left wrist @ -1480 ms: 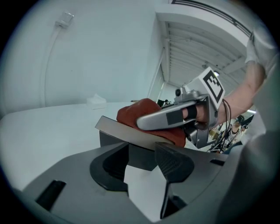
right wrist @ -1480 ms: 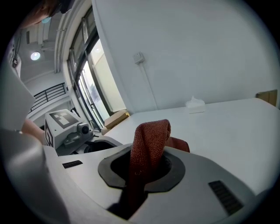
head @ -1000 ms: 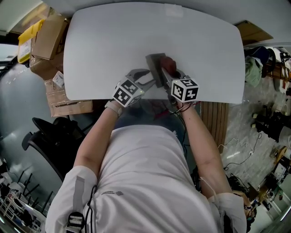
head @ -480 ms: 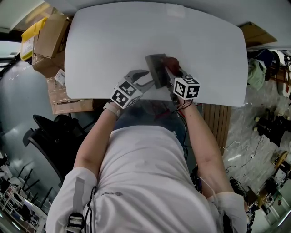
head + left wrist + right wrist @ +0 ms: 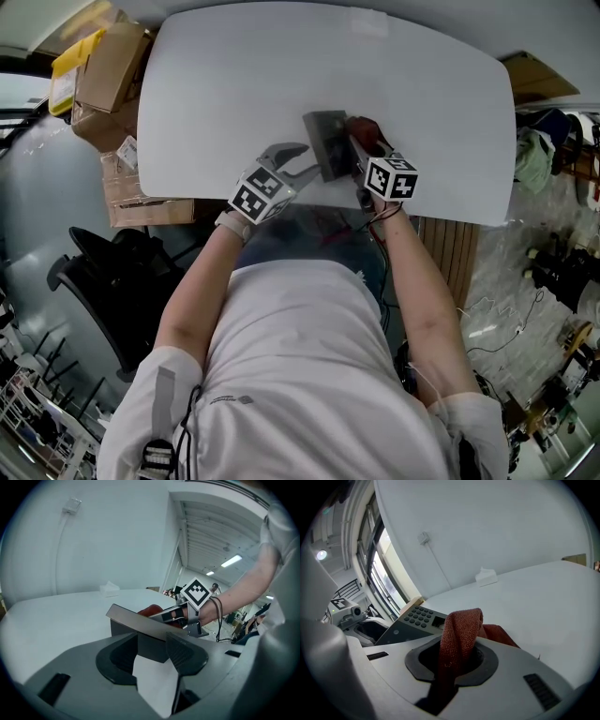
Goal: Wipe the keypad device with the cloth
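Observation:
The grey keypad device (image 5: 325, 141) stands on the white table (image 5: 225, 84) near its front edge, with its key face (image 5: 417, 617) sloped. My left gripper (image 5: 298, 161) comes in from the left and its jaws sit around the device's near corner (image 5: 151, 644), gripping it. My right gripper (image 5: 361, 146) is at the device's right side, shut on a red cloth (image 5: 366, 130). The cloth (image 5: 459, 637) bunches up between those jaws and trails onto the table beside the keypad. From the left gripper view the cloth (image 5: 152, 611) peeks from behind the device.
A small white box (image 5: 359, 22) lies at the table's far edge. Cardboard boxes (image 5: 105, 70) are stacked on the floor to the left and a black chair (image 5: 103, 272) stands beside the person. The table's front edge runs just under both grippers.
My right gripper and the red cloth have slid a little to the right along the device. The left gripper and the device have stayed put.

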{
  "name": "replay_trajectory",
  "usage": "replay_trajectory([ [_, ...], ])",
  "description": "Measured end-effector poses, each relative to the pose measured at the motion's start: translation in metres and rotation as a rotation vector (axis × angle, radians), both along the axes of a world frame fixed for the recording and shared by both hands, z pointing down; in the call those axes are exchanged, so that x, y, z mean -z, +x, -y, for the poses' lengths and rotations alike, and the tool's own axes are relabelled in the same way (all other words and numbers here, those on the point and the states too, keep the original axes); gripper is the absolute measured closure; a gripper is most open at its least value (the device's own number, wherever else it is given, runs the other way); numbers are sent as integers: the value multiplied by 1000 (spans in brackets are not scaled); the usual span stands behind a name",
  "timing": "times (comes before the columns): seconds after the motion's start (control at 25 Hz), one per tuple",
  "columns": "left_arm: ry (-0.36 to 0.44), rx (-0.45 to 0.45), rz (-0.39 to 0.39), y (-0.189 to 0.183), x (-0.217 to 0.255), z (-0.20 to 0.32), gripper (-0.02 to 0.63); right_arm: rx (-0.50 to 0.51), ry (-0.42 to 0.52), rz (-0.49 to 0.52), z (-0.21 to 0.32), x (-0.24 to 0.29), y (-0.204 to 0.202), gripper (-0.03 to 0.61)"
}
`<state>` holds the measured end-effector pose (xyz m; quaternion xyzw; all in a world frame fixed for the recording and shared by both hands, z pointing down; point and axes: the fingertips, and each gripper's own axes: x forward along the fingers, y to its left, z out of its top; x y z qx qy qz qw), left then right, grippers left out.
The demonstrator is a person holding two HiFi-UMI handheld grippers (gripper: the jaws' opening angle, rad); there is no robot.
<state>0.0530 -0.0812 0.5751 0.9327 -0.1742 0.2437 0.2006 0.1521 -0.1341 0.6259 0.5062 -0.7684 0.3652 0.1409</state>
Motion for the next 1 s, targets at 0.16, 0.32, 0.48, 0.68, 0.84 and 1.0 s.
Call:
replay_trajectory([
  [0.16, -18, 23, -9, -3, -2, 0, 433, -48, -27, 27, 1, -7, 7, 525],
  [0.32, -56, 61, -12, -8, -4, 2, 433, -84, -20, 30, 2, 4, 15, 525],
  [0.48, -81, 86, -54, -17, 8, 1, 433, -125, 58, 36, -1, 43, 21, 525],
  [0.68, -51, 75, -141, -19, 48, -3, 438, -148, 191, 71, -19, 113, 17, 525],
  [0.84, -6, 87, -191, -17, 83, -8, 460, -153, 277, 122, -38, 166, 13, 525],
  [1.0, 66, 135, -248, -10, 123, -13, 485, -104, 343, 142, -60, 207, 6, 525],
])
